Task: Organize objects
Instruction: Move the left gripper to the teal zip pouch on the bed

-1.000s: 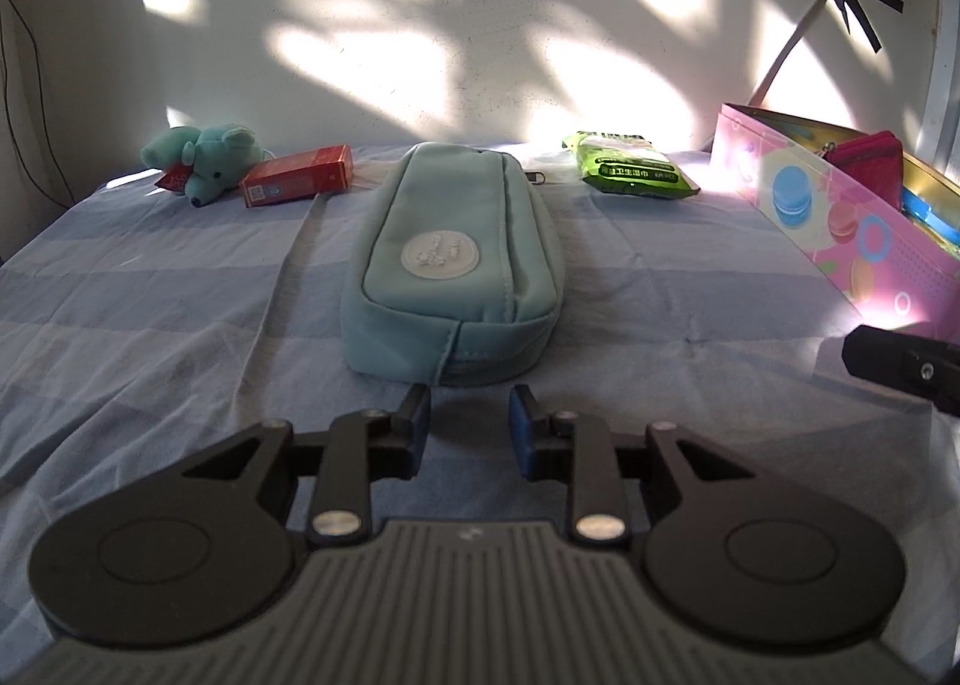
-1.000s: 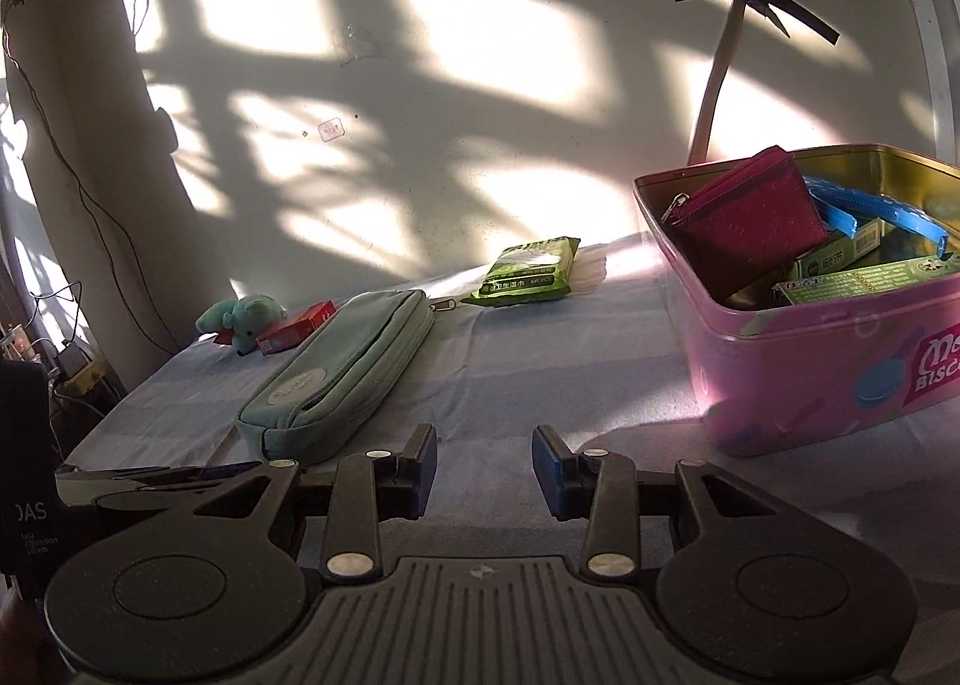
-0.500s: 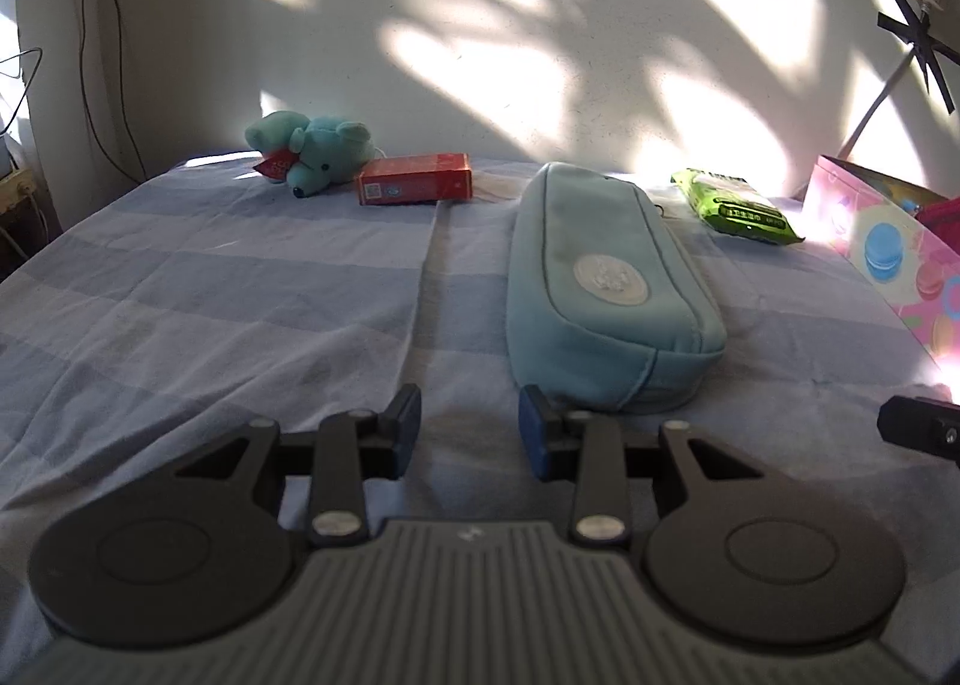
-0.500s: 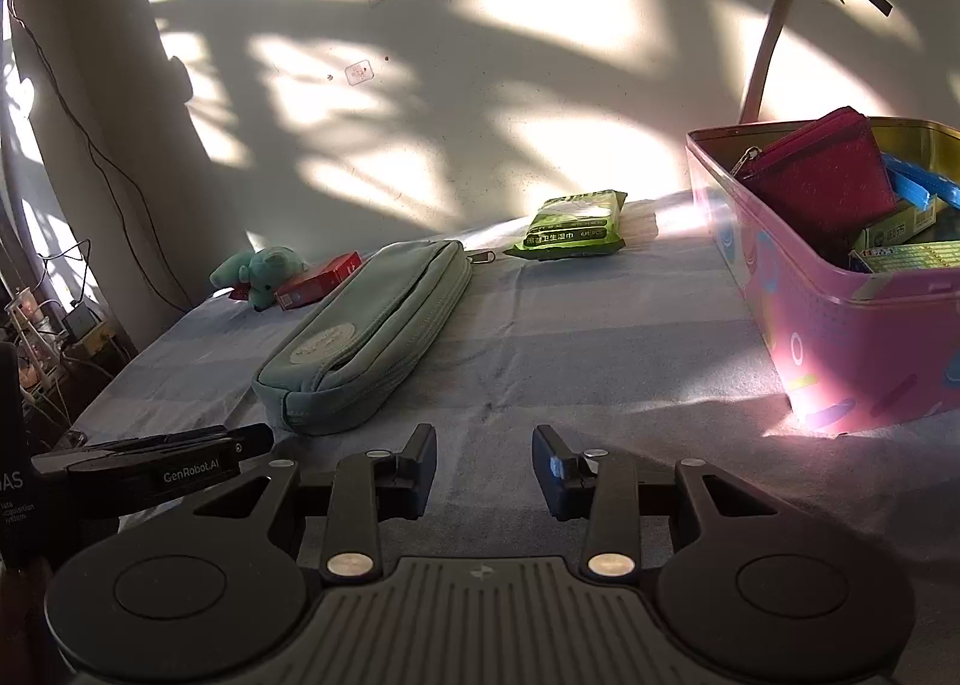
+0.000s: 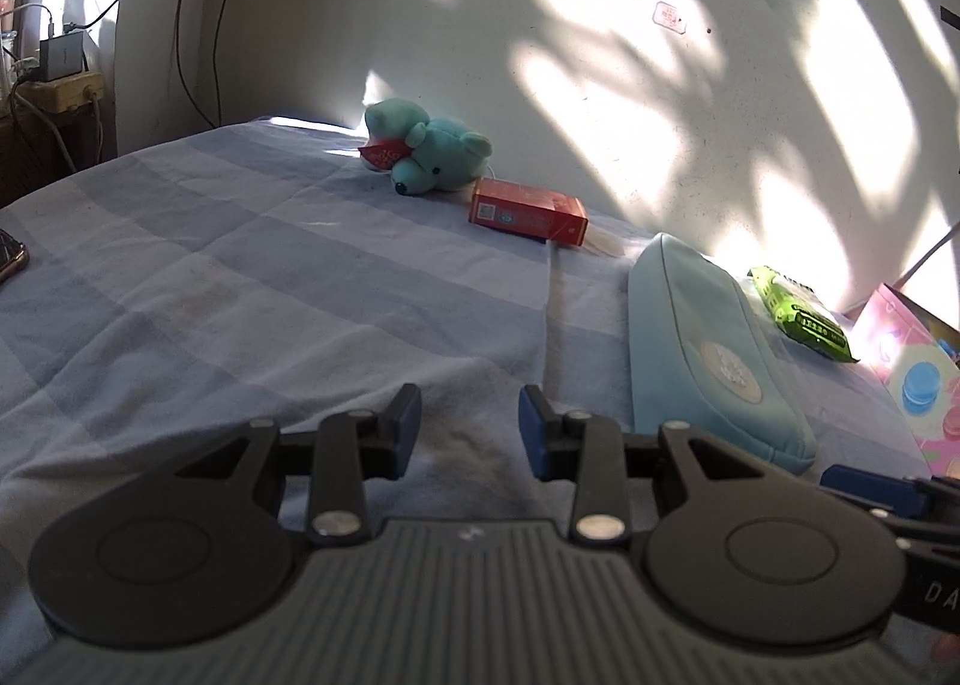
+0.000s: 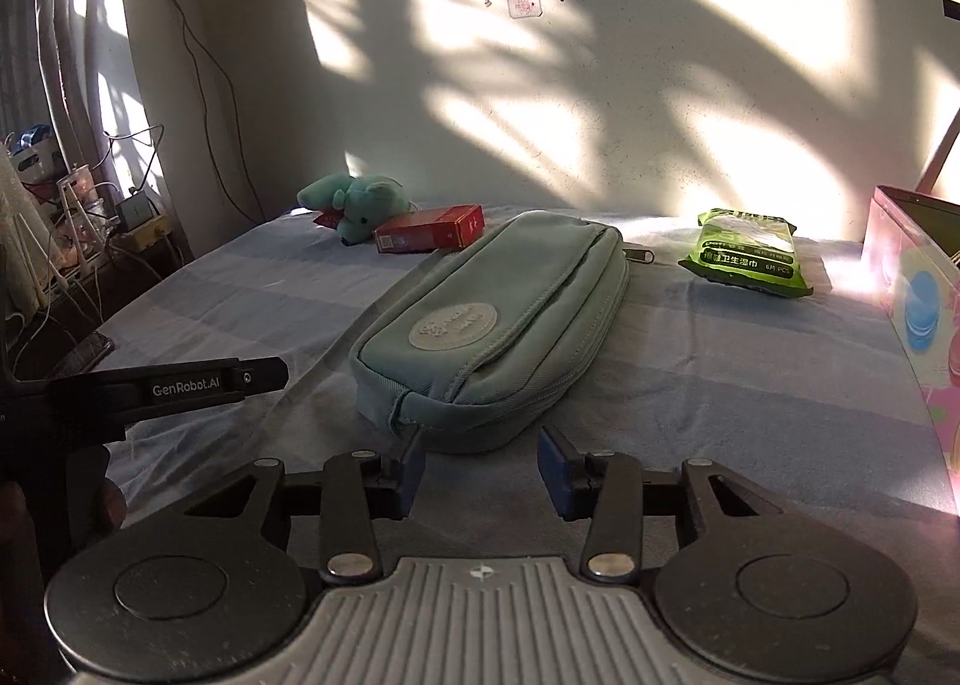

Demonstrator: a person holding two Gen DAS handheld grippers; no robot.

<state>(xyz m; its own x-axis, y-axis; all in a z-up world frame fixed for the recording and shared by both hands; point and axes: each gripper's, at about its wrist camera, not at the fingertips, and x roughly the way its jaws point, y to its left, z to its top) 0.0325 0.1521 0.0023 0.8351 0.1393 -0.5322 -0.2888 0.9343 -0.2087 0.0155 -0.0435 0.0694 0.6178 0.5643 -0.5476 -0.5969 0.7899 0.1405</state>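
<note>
right gripper fingers apart, empty, right at the near end of the pouch on the bed; close across that narrow end, clear of the zip. left gripper apart too, empty, over bare sheet. tin stands right

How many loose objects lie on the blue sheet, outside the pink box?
4, maybe more hidden: teal plush bear by the wall, red carton beside it, teal pouch in the middle, green wipes pack near the pink box.

Sun-dappled pale wall; blue striped bedsheet, cables, perhaps a curtain at left
</note>
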